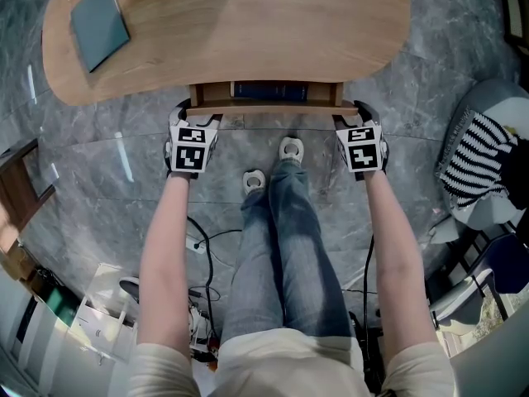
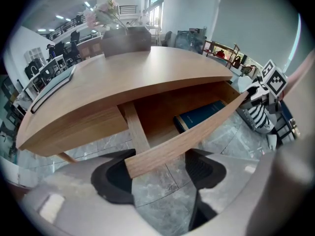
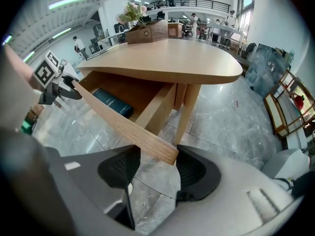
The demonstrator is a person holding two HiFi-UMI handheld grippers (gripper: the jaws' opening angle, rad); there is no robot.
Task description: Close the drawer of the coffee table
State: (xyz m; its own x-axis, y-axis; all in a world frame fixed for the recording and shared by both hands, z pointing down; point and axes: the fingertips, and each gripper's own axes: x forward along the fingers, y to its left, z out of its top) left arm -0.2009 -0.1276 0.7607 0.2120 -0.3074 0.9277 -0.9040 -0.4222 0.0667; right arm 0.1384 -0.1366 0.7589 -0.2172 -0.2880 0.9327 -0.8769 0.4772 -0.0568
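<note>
The smooth, oval wooden coffee table (image 1: 248,31) is seen across the top of the frame. Its shallow drawer (image 1: 269,106) is found partly pulled out at upper centre, with a dark blue book (image 1: 269,91) lying flat inside. The ends of its thin light-wood front are straddled by the left gripper (image 1: 197,112) and right gripper (image 1: 354,116), whose black textured jaws are spread wide and unclamped.

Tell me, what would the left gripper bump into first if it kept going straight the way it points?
The drawer front. Its end already sits between the open jaws of the left gripper, so that wooden board comes first. Past it only the stone floor shows, though depth is hard to judge.
</note>
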